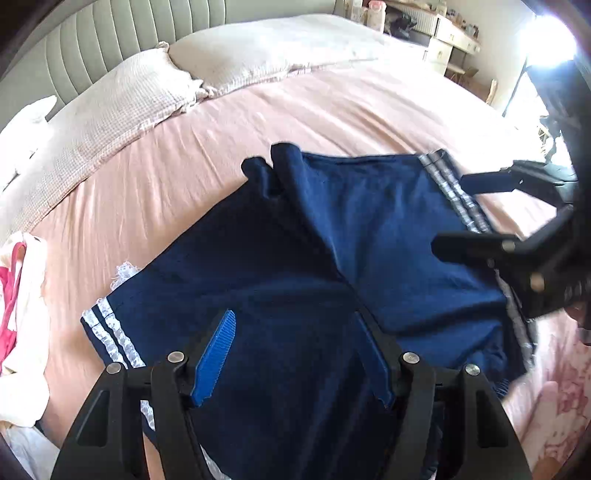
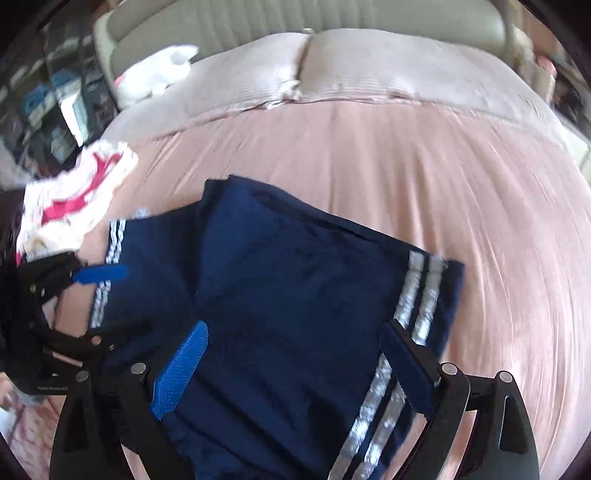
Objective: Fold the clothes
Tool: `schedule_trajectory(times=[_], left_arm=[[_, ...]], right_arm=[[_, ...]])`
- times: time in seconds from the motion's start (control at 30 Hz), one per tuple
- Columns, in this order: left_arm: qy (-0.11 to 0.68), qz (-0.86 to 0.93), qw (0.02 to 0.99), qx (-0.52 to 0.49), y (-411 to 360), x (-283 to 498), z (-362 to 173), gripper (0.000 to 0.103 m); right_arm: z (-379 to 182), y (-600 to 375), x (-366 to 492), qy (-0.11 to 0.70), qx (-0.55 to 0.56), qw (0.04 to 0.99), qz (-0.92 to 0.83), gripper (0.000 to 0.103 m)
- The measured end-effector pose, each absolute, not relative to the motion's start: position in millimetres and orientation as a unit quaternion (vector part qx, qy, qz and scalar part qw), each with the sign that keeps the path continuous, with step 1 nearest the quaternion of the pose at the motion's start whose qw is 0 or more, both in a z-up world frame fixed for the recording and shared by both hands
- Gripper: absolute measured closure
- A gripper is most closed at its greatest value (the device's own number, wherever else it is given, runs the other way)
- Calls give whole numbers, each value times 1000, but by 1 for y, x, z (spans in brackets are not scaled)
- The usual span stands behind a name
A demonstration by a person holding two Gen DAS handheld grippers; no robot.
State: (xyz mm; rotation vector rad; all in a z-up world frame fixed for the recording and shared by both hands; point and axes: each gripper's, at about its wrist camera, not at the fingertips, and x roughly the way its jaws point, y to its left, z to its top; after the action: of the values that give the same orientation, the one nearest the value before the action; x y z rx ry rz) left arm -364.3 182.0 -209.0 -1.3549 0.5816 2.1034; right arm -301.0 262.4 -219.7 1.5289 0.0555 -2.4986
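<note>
Here we are over the bed (image 1: 295, 110), pink sheet stretched wide, and the navy shorts (image 1: 280, 266) lie spread across the middle of it, white double stripes running down each outer edge. One leg lies flat toward the left with a bit of lace trim peeking out beside its hem; the other leg lies toward the right, with a fold ridge running down between the two.

Left gripper (image 1: 295, 354) hangs right above the near part of the shorts, its blue-padded fingers (image 1: 216, 356) spread wide apart, nothing between them but cloth below. Whether the tips touch the fabric, I cannot tell.

Right gripper (image 2: 295, 373), same story in its own view: jaws splayed wide over the striped side of the shorts, one finger sitting just above the white stripes (image 2: 417, 295). It grips nothing. From the left wrist view it comes in from the right edge, black fingers parted above the stripe side.

Off to the left edge of the bed, a loose heap of pink and white clothes (image 2: 74, 199). Two pale pillows (image 1: 147, 99) rest against the padded headboard (image 1: 122, 33). A desk (image 1: 443, 37) stands beyond, blurred
</note>
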Motion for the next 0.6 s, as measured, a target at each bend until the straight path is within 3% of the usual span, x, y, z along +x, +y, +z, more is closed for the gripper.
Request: schedule_trajectory(times=[0.1, 0.13, 0.33, 0.47, 0.6], left_arm=[[211, 783, 278, -515, 166, -374, -214, 36], [205, 787, 268, -516, 156, -379, -212, 37], [109, 816, 244, -513, 103, -407, -194, 37], [100, 830, 245, -491, 107, -390, -167, 31], [90, 843, 247, -469, 110, -374, -140, 32]], right_arm=[[-250, 264, -313, 110, 544, 67, -829, 8], [-256, 273, -315, 120, 545, 56, -828, 4], [-248, 344, -324, 14, 535, -3, -845, 4], [-252, 355, -329, 51, 521, -18, -852, 1], [-220, 387, -324, 9, 513, -43, -857, 1]])
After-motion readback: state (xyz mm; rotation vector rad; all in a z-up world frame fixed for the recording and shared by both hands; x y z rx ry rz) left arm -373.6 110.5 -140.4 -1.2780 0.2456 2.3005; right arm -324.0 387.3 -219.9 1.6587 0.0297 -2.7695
